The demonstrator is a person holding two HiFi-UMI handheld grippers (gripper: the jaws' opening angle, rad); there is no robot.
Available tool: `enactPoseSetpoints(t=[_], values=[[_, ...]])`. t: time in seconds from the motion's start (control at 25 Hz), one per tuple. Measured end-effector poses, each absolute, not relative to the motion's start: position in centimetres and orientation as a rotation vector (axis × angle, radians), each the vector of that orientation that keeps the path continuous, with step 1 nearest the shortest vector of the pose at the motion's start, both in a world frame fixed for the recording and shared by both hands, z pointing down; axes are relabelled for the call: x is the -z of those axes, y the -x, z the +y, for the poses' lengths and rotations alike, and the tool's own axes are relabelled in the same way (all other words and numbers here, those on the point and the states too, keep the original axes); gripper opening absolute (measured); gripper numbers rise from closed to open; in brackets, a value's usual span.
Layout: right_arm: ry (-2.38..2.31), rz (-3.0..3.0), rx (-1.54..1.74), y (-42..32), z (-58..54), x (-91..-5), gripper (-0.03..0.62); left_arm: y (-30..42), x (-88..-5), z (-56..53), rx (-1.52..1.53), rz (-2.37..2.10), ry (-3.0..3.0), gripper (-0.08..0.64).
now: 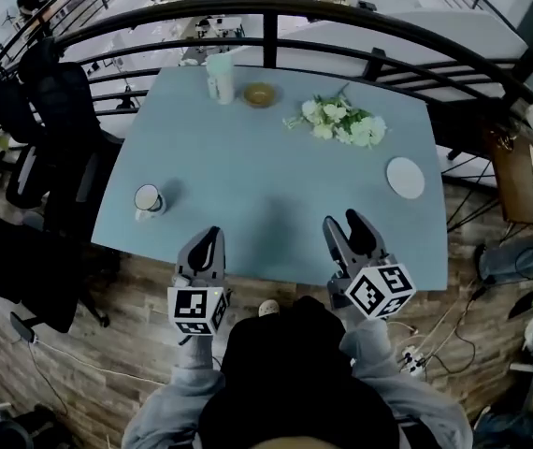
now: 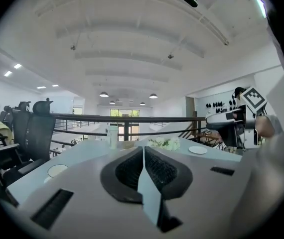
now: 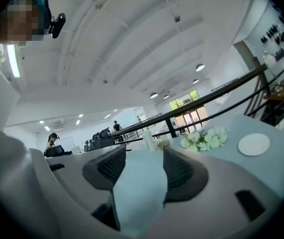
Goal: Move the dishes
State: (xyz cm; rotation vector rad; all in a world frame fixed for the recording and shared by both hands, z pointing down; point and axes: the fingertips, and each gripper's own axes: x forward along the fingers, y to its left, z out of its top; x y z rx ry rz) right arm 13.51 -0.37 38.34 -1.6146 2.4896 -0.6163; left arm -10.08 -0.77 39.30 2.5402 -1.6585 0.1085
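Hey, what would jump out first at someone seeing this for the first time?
Probably the bunch of white flowers at the far right of the pale blue table, with a tall white cup and a small bowl to its left. A white plate sits near the right edge, a mug near the left. At the near edge are the left hand-held gripper, jaws together, and the right hand-held gripper, jaws apart and empty.

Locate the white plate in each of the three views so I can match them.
Head view: white plate lies right of centre, near the far right edge.
Left gripper view: plate shows small, right of centre, beyond the jaws.
Right gripper view: plate sits at the right.
Shared landmark: white flowers, left of the plate in every view.
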Motion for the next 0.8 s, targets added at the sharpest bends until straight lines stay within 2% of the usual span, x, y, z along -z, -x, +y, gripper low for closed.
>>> enactPoseSetpoints(t=[0.24,0.56,0.8], values=[[1.561,2.203,0.844,-19.1,-1.3,-40.0,0.23,5.9,-41.3,-3.0,-0.168,-1.506,-2.579,0.025],[1.504,1.647,1.067,-31.5,-2.8,-41.8,0.253,-2.1,-42.5,-6.7,-0.222,-1.257,-2.686,0.025],[1.468,1.246,1.139,-40.3,-2.2,-47.3,0.255,-8.3,-43.7,-9.3,-0.284,-1.094,-2.758,0.025]])
